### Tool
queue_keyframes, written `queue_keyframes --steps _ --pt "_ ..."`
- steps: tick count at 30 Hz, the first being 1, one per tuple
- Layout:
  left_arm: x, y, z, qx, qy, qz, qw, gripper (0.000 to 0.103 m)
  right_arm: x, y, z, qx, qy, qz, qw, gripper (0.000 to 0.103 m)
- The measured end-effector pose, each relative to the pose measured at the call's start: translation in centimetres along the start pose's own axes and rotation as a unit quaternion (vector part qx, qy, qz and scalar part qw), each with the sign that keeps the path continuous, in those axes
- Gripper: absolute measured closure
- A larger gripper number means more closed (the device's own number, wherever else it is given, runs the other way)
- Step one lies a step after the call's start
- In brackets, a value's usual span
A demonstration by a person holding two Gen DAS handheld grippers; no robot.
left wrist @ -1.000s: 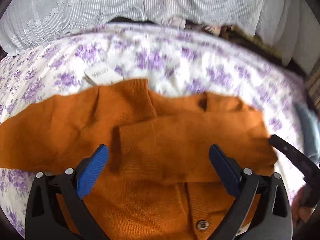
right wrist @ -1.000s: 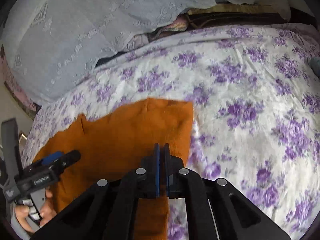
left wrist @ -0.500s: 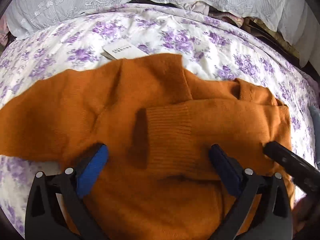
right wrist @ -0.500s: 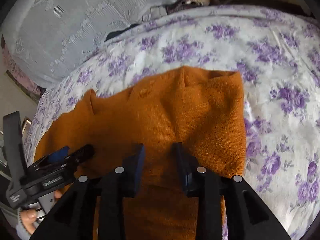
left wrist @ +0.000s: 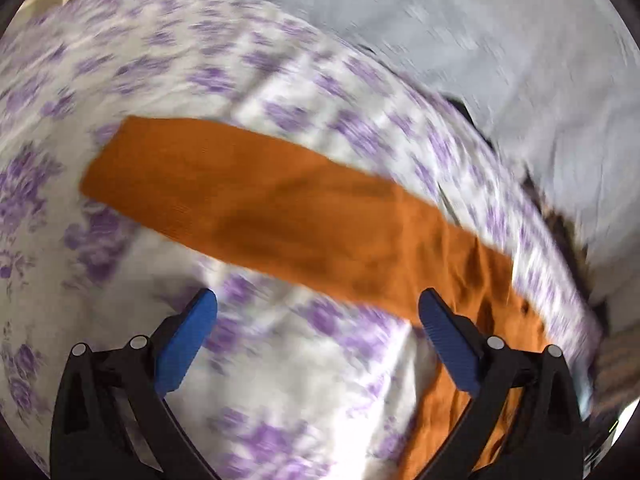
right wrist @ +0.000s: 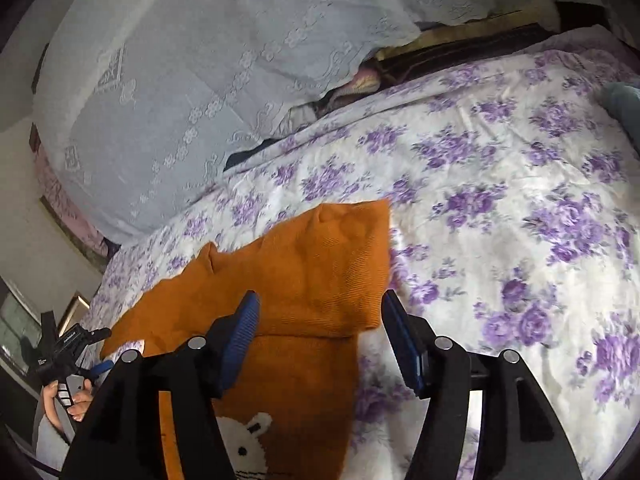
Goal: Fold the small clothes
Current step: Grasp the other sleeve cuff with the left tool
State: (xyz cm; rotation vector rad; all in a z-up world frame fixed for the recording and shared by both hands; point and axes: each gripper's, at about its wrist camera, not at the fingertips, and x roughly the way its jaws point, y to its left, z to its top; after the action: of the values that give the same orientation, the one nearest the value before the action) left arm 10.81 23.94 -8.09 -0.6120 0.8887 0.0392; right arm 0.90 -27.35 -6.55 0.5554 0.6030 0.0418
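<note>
A small orange knit sweater [right wrist: 304, 280] lies on the bed, one sleeve folded across its body and a white rabbit motif [right wrist: 244, 440] near the bottom edge of the right wrist view. My right gripper [right wrist: 320, 332] hovers over the folded part, its jaws opening with nothing pressed between the pads. In the blurred left wrist view the other sleeve [left wrist: 248, 200] stretches flat to the left. My left gripper [left wrist: 320, 336] is open over bare sheet just short of that sleeve, holding nothing. It also appears at far left as the left gripper [right wrist: 76, 344] in a hand.
The bed has a white sheet with purple flowers [right wrist: 520, 208]. A pale lace-covered pillow [right wrist: 200, 80] lies along its far side. A grey-blue cloth [right wrist: 624, 104] sits at the right edge. Dark clutter [right wrist: 460, 56] lies behind the bed.
My right gripper let go of the folded sleeve and its jaws spread wide. My left gripper swung left off the sweater body and rolled, now facing the outstretched sleeve.
</note>
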Motion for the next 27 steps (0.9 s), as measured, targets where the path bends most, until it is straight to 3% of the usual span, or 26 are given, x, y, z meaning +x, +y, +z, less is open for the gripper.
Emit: queue_keyframes --steps 3,7,9,13,15,20,27 --pt "0.8 3.1 1.4 -0.071 0.003 -0.051 0.9962 0.005 -0.3 -2.0 -0.8 0.036 -0.011 -0.015 0.999 0.02" --pt "1.2 3.9 2.0 -0.084 -0.019 -0.066 0.9941 0.01 -0.1 -4.3 -1.0 0.095 -0.012 -0.004 0.995 0.018" --pt "1.4 4.0 2.4 -0.079 -0.025 -0.056 0.9949 0.039 -0.6 -4.4 -1.3 0.088 -0.017 -0.008 0.996 0.016" --pt "2.0 4.2 2.3 -0.075 -0.032 -0.041 0.9958 0.065 -1.0 -3.6 -2.1 0.065 -0.008 -0.008 0.998 0.007" --pt "1.9 4.1 2.3 -0.063 -0.035 -0.037 0.9967 0.085 -1.0 -3.0 -2.3 0.051 0.002 -0.008 0.999 0.005" --pt "1.0 1.1 2.0 0.006 -0.047 0.001 0.9989 0.094 -0.5 -2.1 -2.4 0.024 0.017 -0.029 0.999 0.005" --pt "-1.8 -5.2 1.1 0.124 -0.086 0.047 0.9875 0.095 0.1 -0.1 -2.7 -0.035 0.039 -0.074 0.996 0.005"
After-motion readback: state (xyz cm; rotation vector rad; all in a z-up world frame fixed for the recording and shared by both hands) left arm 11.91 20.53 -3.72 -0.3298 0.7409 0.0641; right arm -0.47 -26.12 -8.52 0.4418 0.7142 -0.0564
